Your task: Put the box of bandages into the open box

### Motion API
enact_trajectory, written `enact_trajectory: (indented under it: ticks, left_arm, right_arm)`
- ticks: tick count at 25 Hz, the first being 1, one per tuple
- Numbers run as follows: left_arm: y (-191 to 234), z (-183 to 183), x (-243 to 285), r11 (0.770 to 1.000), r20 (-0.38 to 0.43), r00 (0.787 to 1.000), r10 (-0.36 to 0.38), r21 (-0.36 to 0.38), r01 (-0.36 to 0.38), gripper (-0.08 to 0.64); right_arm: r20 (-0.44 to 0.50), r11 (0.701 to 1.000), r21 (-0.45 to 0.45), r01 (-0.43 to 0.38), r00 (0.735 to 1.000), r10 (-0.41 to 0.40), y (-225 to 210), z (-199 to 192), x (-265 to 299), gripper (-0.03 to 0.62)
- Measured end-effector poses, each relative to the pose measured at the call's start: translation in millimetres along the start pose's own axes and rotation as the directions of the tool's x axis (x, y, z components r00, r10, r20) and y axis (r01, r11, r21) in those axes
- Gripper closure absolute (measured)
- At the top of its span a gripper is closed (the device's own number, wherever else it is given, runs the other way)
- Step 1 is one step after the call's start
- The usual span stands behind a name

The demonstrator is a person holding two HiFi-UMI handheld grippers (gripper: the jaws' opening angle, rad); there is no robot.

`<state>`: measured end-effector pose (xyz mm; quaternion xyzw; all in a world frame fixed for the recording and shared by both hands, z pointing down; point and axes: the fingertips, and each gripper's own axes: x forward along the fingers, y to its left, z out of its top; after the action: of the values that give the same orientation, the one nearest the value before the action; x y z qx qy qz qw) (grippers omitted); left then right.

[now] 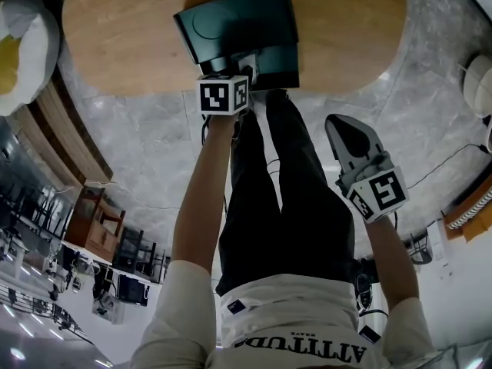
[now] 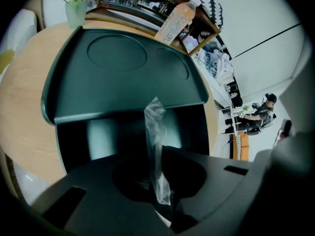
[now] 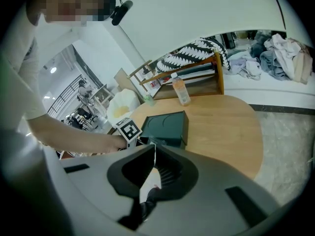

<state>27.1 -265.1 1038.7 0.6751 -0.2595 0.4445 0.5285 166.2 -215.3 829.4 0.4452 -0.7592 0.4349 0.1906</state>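
A dark green open box (image 1: 254,41) stands on the round wooden table (image 1: 123,44), its lid (image 2: 118,68) tipped back and its dark inside (image 2: 123,132) facing me. My left gripper (image 1: 234,66) points steeply down into the box at its near edge. Its jaws (image 2: 158,149) are shut on a strip of clear plastic film (image 2: 155,127) that sticks up between them. I cannot make out the box of bandages itself. My right gripper (image 1: 335,121) hangs over the floor to the right of the table, off the box, jaws together with nothing between them (image 3: 154,147).
A drink bottle (image 2: 178,17) and a small green cup (image 2: 76,11) stand at the table's far side, in front of a wooden shelf rack (image 3: 197,80). A white bag (image 1: 23,44) lies left of the table. The person's legs (image 1: 284,191) stand between the grippers.
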Motion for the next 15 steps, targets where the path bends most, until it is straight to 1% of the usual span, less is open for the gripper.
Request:
enact_trajectory:
  ticks: [3, 8, 9, 11, 13, 15]
  left_arm:
    - [6.3, 0.7, 3.4, 1.0, -0.018, 1.0, 0.021, -0.004, -0.021, 0.518]
    - [10.3, -0.7, 7.4, 1.0, -0.002, 1.0, 0.023, 0.002, -0.023, 0.517]
    - [10.4, -0.6, 7.6, 1.0, 0.005, 1.0, 0.021, 0.009, -0.021, 0.489]
    - [9.5, -1.2, 7.3, 0.999, 0.022, 1.0, 0.021, 0.029, -0.021, 0.323]
    - [9.0, -4.6, 5.1, 0.998, 0.037, 0.999, 0.034, 0.054, -0.036, 0.285]
    - [10.5, -9.9, 1.1, 0.997, 0.053, 0.997, 0.05, 0.06, -0.054, 0.267]
  right_arm:
    - [0.006, 1.0, -0.003, -0.008, 1.0, 0.008, 1.4, 1.2, 2.9, 0.571]
    - [0.011, 1.0, -0.01, -0.016, 1.0, 0.017, 2.0, 2.6, 6.7, 0.571]
    - [0.011, 1.0, -0.01, -0.017, 1.0, 0.018, 1.7, 2.6, 7.5, 0.57]
    - [0.014, 1.0, -0.012, -0.019, 1.0, 0.02, 1.0, 2.6, 8.5, 0.571]
    - [0.016, 1.0, -0.014, -0.021, 1.0, 0.021, 1.1, 1.4, 7.8, 0.571]
    - [0.017, 1.0, -0.016, -0.023, 1.0, 0.023, 2.5, -1.2, 6.7, 0.571]
